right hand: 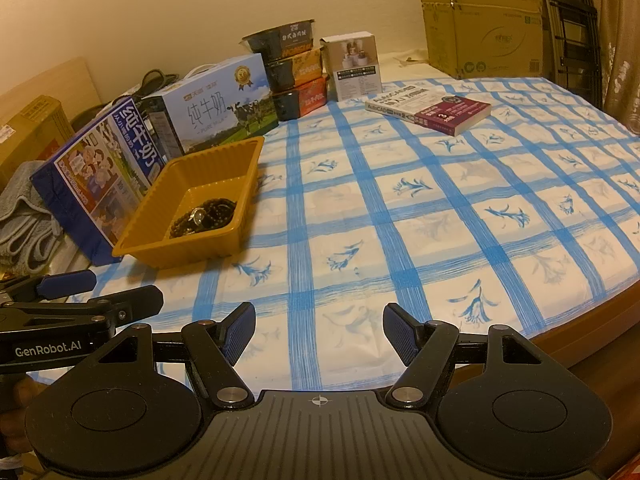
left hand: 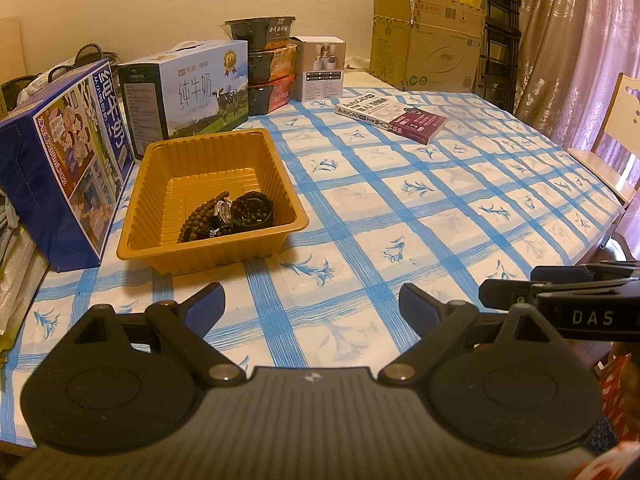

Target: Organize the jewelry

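Orange tray [left hand: 208, 248] of bead jewelry [left hand: 224, 212] sits beside milk cartons [left hand: 188, 88]; both claws [left hand: 312, 308] [right hand: 319, 332] gape apart, empty.

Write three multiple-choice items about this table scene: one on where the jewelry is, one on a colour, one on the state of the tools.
1. Where does the dark beaded jewelry lie?
A. on the thick paperback book
B. in the orange plastic tray
C. on the bare tablecloth

2. What colour are the stripes of the checked tablecloth?
A. blue
B. red
C. green

3. How do the two tools stand?
A. both shut on beads
B. one holds the tray
C. both open and empty

Answers:
1 B, the beads sit inside the orange plastic tray, in its near corner.
2 A, blue bands cross the white cloth.
3 C, the left tool and the right tool show only cloth between their fingers.
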Tool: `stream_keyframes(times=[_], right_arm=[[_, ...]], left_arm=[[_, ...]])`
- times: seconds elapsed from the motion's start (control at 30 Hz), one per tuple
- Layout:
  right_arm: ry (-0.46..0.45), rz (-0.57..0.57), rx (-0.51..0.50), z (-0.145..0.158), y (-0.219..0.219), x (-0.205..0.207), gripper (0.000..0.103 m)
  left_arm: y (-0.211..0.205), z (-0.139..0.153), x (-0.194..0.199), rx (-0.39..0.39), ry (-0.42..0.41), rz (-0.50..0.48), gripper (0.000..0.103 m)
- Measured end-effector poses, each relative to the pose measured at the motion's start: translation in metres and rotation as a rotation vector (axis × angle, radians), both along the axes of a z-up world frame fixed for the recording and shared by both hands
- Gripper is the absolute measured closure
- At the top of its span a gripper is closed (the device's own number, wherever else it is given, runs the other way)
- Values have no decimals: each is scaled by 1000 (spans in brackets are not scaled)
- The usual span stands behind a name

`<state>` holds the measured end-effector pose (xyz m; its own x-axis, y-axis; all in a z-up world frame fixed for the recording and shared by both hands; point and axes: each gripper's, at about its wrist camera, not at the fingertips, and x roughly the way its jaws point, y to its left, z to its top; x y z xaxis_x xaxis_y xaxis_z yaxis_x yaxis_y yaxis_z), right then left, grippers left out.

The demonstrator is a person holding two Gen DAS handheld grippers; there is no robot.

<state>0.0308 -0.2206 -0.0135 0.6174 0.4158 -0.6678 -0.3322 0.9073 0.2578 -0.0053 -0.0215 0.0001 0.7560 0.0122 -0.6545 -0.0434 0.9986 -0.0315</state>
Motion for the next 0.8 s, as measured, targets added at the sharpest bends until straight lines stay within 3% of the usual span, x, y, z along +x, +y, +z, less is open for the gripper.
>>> stream_keyframes(times=[0.8], right_arm=[[-1,-1,0,0,0,0,32]], left_arm=[[1,-1,-2,0,-2,-1,10]])
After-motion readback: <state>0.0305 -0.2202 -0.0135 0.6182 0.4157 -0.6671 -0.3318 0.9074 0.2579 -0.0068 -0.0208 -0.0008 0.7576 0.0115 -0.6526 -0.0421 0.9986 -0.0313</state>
